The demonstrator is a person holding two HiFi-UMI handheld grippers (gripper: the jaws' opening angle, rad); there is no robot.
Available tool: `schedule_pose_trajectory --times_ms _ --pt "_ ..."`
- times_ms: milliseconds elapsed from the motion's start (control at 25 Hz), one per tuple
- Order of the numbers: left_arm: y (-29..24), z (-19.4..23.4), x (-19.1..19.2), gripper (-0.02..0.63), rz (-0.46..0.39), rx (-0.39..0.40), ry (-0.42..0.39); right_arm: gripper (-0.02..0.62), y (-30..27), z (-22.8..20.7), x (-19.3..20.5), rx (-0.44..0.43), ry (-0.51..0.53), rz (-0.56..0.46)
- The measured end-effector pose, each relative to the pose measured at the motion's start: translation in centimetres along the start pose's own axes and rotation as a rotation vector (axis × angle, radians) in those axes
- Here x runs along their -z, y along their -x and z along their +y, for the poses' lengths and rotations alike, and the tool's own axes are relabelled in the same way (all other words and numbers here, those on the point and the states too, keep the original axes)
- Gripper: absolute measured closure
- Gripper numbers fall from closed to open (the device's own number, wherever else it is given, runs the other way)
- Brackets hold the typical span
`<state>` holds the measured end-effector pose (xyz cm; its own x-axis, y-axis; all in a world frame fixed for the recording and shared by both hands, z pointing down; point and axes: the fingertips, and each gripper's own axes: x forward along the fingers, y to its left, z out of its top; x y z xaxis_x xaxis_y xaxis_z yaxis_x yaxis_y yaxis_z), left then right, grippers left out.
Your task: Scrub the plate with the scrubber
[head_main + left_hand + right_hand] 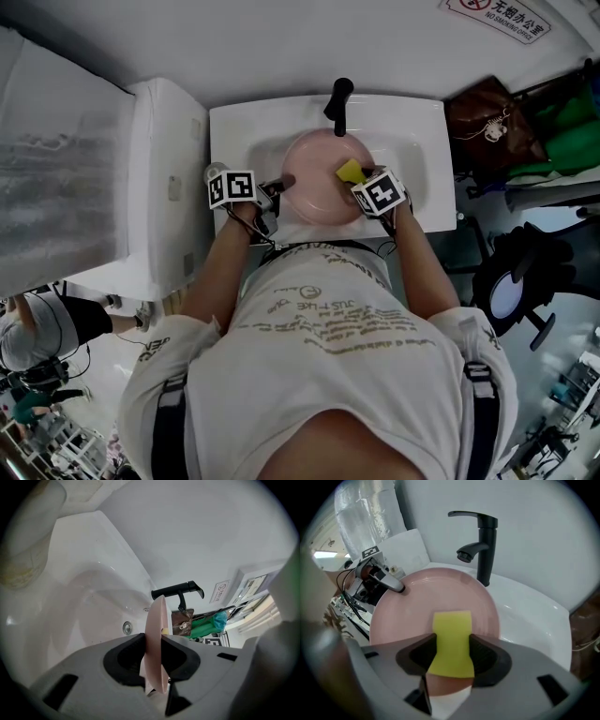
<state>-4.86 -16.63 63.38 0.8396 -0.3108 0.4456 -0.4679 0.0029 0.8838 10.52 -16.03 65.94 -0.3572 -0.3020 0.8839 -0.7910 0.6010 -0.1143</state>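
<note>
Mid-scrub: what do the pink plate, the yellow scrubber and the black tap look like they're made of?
The plate looks like plastic or melamine: thin rim, soft satin pink; glazed ceramic isn't excluded. The scrubber looks like foam sponge: dull yellow, slightly pinched in by the right gripper. The tap seems metal with a matte black coating, showing only faint highlights.

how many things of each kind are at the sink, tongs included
plate: 1
scrubber: 1
faucet: 1
sink: 1
tongs: 2, the left tongs and the right tongs
total: 6
</note>
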Motion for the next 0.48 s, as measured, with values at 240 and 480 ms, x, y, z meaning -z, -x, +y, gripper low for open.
schedule_pose_trajectory --times_ms 240,480 --pt "0.2 0.8 -0.1 0.525 -0.049 -0.025 0.051 0.376 0.1 1.8 0.6 -0.041 0.058 0.025" --pt "0.3 1.4 -0.2 0.525 -0.073 -0.054 0.074 0.376 -0.1 6.8 1.5 -0.141 0.113 0.046"
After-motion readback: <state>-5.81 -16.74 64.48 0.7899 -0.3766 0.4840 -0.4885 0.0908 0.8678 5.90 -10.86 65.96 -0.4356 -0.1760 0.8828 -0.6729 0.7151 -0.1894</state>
